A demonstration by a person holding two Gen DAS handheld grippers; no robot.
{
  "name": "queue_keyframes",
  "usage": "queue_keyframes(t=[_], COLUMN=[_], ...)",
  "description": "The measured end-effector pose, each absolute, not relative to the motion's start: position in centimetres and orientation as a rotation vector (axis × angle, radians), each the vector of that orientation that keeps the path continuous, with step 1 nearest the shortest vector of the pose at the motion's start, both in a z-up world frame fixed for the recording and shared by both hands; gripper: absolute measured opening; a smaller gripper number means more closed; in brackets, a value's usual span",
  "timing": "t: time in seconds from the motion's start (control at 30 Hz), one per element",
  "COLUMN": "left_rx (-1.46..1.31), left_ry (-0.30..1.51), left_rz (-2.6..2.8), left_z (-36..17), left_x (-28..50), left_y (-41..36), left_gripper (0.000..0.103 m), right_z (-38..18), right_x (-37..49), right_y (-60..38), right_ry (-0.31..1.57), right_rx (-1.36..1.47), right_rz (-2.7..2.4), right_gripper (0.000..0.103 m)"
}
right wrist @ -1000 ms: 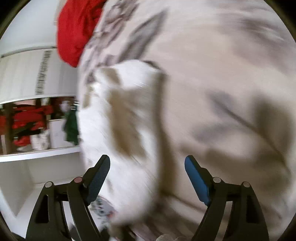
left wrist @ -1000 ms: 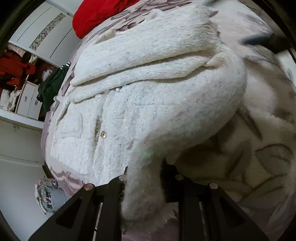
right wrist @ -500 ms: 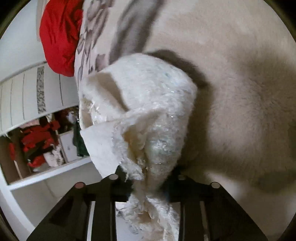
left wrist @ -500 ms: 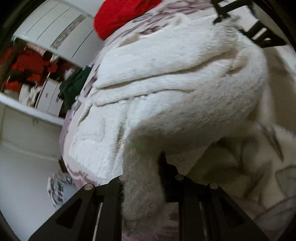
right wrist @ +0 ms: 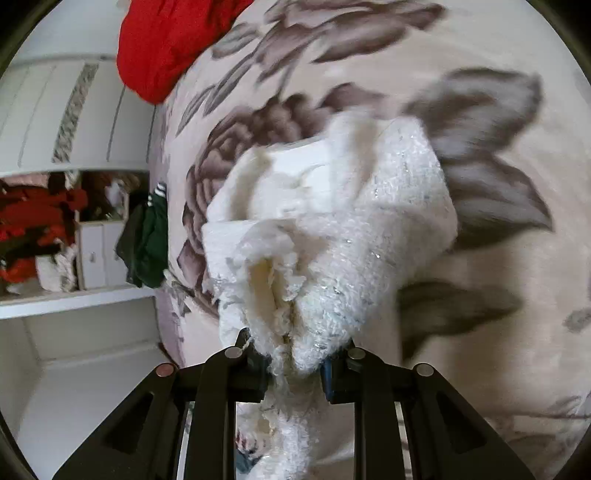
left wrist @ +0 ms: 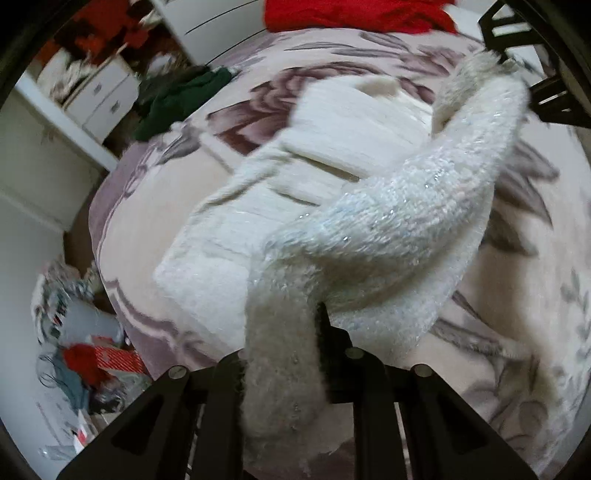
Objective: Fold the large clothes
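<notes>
A fluffy white sweater (left wrist: pixel 332 177) with silver threads lies partly folded on the floral blanket (left wrist: pixel 155 206) of a bed. My left gripper (left wrist: pixel 282 354) is shut on one edge of the sweater and holds it raised. The lifted edge runs up and right to my right gripper (left wrist: pixel 517 62), seen at the top right corner. In the right wrist view the right gripper (right wrist: pixel 295 365) is shut on a bunched corner of the sweater (right wrist: pixel 343 236), lifted above the blanket (right wrist: pixel 498 332).
A red garment (left wrist: pixel 354 14) lies at the far end of the bed, also in the right wrist view (right wrist: pixel 166 44). A dark green garment (left wrist: pixel 177 99) hangs at the bed's left edge. White drawers (left wrist: pixel 96 96) and floor clutter (left wrist: pixel 81 365) lie left.
The right gripper has closed on the sweater's corner. Both grippers have lifted the sweater's edge up off the blanket, and more of the bed and floor now shows.
</notes>
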State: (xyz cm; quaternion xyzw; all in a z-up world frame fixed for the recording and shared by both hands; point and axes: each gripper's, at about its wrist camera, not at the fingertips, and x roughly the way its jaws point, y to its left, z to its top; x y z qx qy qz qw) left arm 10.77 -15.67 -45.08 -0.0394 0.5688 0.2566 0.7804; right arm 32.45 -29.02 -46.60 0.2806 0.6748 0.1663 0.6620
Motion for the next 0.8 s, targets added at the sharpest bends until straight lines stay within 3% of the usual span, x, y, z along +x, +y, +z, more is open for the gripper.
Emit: queue_keyframes(t=[0.23,0.47,0.53,0.57,0.63,0.67,0.7,0.73,0.8], left_rx=[-0.276,-0.468,-0.527,-0.568,-0.681,-0.757,-0.815,-0.875,-0.932], left_ry=[1.263,1.327,1.345,1.35,1.375,1.383,1.381,1.379,1.373], left_rz=[0.556,0.521,0.478,0.45,0.376,0.338,0.308,0.285,0.282], left_z=[-44.8,-48.8,-50.0,-50.6,-52.0,-52.7,-53.1,-53.5,-53.7], left_x=[9.6,8.7,8.5,8.3,7.8,7.2,6.6,5.8,4.4], left_y=[-5.6,1.6,3.3,4.2,6.4,7.8,8.8,10.1,12.5], left_gripper=[0.012,0.013,0.019,0.019,0.032,0.034,0.038,0.045,0.048], right_z=[-46.7,-53.2,-54.4,-54.6,-54.7,-54.3,-53.8,-53.2,-51.7], right_x=[34.5,34.5,34.7,34.8,34.9,34.9,34.8,34.5,33.8], right_y=[-13.6,-2.2,-0.7,-0.3,0.5,0.5,0.4,-0.1,-2.0], right_ry=[1.597,1.687,1.697,1.704,1.731,1.74,1.743,1.742,1.731], right_rx=[0.411,0.168,0.145,0.136,0.158,0.23,0.281,0.331,0.452], right_rz=[0.394,0.299,0.249,0.24,0.264,0.332,0.384,0.434,0.521], right_gripper=[0.022,0.022,0.022,0.025,0.046,0.071,0.08,0.08,0.079])
